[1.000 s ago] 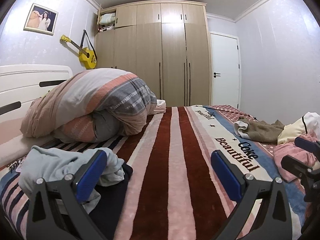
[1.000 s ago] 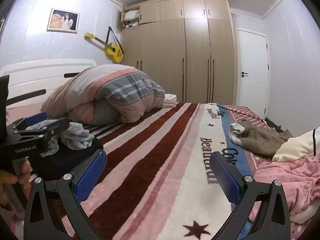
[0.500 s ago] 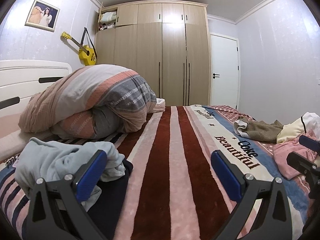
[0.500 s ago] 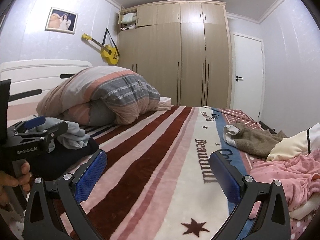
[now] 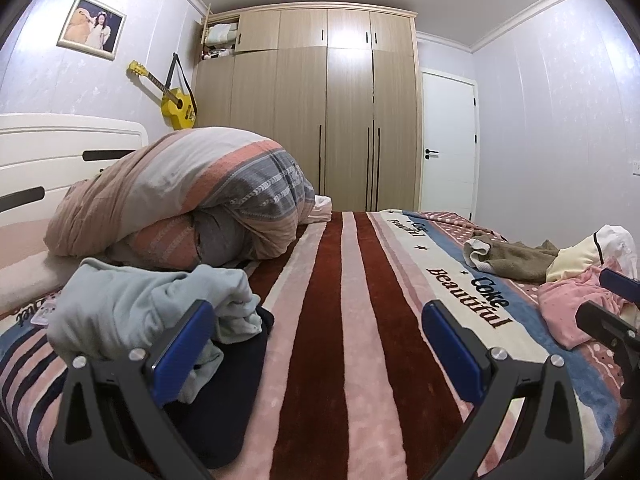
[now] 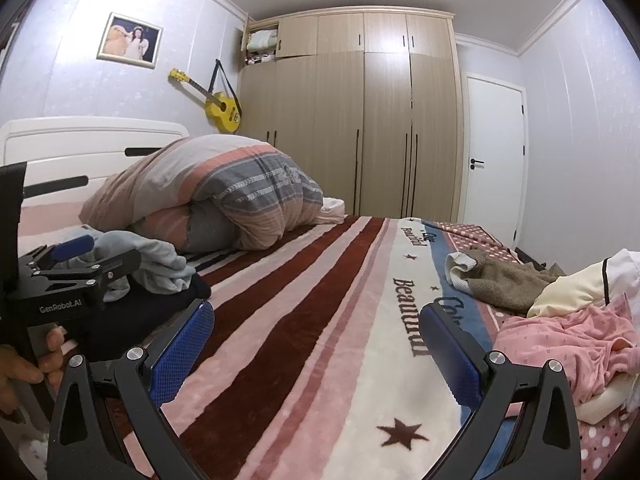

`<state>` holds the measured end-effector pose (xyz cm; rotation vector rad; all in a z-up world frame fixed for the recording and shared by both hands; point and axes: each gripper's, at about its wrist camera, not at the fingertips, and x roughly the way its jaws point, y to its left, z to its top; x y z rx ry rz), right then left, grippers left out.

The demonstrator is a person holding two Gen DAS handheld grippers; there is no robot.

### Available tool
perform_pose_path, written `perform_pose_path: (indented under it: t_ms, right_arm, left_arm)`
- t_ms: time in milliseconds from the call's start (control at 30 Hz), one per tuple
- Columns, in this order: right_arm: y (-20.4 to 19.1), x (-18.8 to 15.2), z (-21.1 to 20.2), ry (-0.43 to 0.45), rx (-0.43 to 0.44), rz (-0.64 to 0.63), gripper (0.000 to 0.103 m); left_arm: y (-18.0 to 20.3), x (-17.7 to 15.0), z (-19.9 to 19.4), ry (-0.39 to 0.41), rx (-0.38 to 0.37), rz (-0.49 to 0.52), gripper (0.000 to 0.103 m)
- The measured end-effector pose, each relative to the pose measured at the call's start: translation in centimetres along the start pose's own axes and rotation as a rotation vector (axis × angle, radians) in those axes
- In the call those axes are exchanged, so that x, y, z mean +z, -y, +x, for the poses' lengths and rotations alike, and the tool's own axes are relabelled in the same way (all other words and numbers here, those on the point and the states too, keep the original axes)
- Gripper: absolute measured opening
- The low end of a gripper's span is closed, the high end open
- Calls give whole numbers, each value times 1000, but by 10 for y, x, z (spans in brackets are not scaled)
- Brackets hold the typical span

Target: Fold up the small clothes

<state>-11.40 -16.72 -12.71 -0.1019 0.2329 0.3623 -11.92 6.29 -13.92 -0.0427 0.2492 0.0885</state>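
So the clothes to fold sit in two heaps on the striped blanket [image 5: 352, 320]. At about 9 o'clock in the left wrist view there's a crumpled light blue garment [image 5: 132, 312] lying on top of a dark navy piece [image 5: 228, 392], right against the left gripper [image 5: 318, 348] and partly behind its left blue pad. That gripper's jaws are spread wide with nothing between them, just bare blanket. Over at 3 o'clock is the other heap: a pink garment [image 6: 568, 340] in front, a cream one with a dark trim line [image 6: 572, 284] just behind it, and a brownish-olive piece [image 6: 504, 280] further back (it looks inside out at one end, hard to say for sure). The right gripper [image 6: 316, 348] is wide apart too and holds nothing, with the pink garment just beside its right finger. In the right wrist view a hand [image 6: 24, 368] grips the handle of the left gripper at around 8 o'clock. Further back, at 10 o'clock, a rolled-up duvet [image 5: 192, 196] rests by the white headboard [image 5: 60, 148], then the wardrobe [image 5: 328, 112] at 12, a yellow guitar [image 5: 176, 100] on the wall and a white door [image 5: 448, 144].
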Motion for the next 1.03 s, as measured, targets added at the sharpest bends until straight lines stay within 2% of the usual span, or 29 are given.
perform_pose_path:
  t_ms: [533,1033]
  right_arm:
    - [-7,0,-20,13,-10,8,102]
    - [-3,3,-21,13,-3,23,102]
  left_arm:
    - [0,0,-15,9,-3,8,102]
    - [3,1,-24,21,-3,20,102]
